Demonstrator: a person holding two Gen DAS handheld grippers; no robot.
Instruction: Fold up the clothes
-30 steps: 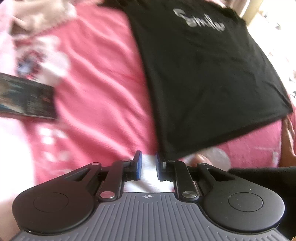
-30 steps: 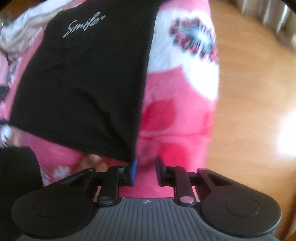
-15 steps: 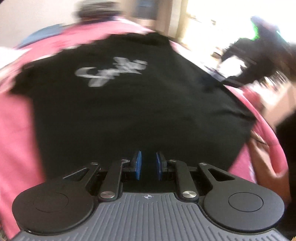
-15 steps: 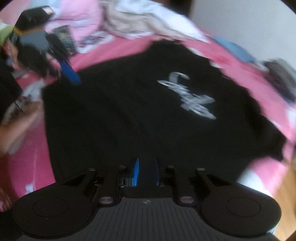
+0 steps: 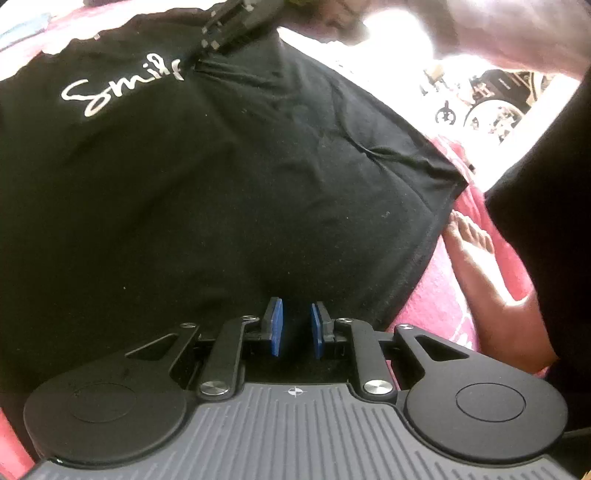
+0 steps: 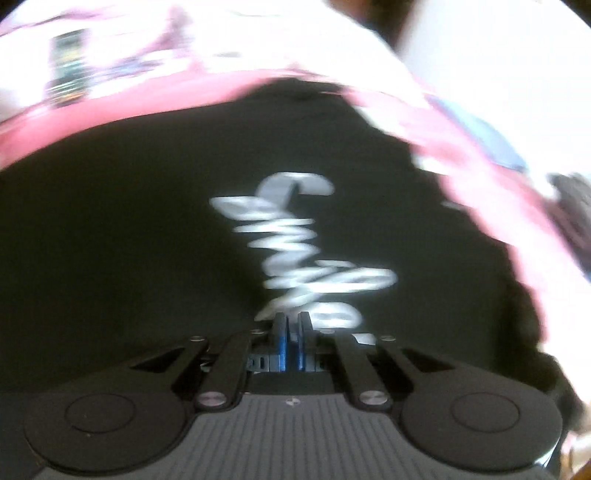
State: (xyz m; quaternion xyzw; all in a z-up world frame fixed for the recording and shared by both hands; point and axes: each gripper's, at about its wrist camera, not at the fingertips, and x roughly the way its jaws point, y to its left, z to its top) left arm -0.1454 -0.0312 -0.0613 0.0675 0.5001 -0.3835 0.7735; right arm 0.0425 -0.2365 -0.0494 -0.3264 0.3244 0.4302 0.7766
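A black T-shirt [image 5: 221, 184] with a white "Smile" print [image 5: 122, 88] lies spread on a pink blanket [image 5: 436, 295]. My left gripper [image 5: 297, 314] hovers over the shirt's lower part, a little in from its right corner. A narrow gap separates its blue pads, and nothing is between them. My right gripper [image 5: 197, 62] comes down from above at the end of the print, where a small crease runs from its tip. In the blurred right wrist view the T-shirt [image 6: 129, 240] fills the frame. There the right gripper [image 6: 293, 321] has its jaws closing, almost together, at the print [image 6: 295, 251].
A person's bare foot [image 5: 476, 243] rests on the blanket just right of the shirt's corner, beside dark clothing [image 5: 546, 184]. A forearm [image 5: 498, 29] crosses the top. A dark flat object [image 6: 68, 62] lies beyond the shirt, and a blue item [image 6: 491, 136] at the right.
Both grippers left the shirt's lower corners and swung in over the shirt. The right one travelled up to the print and its jaws narrowed. The left one's gap stayed the same.
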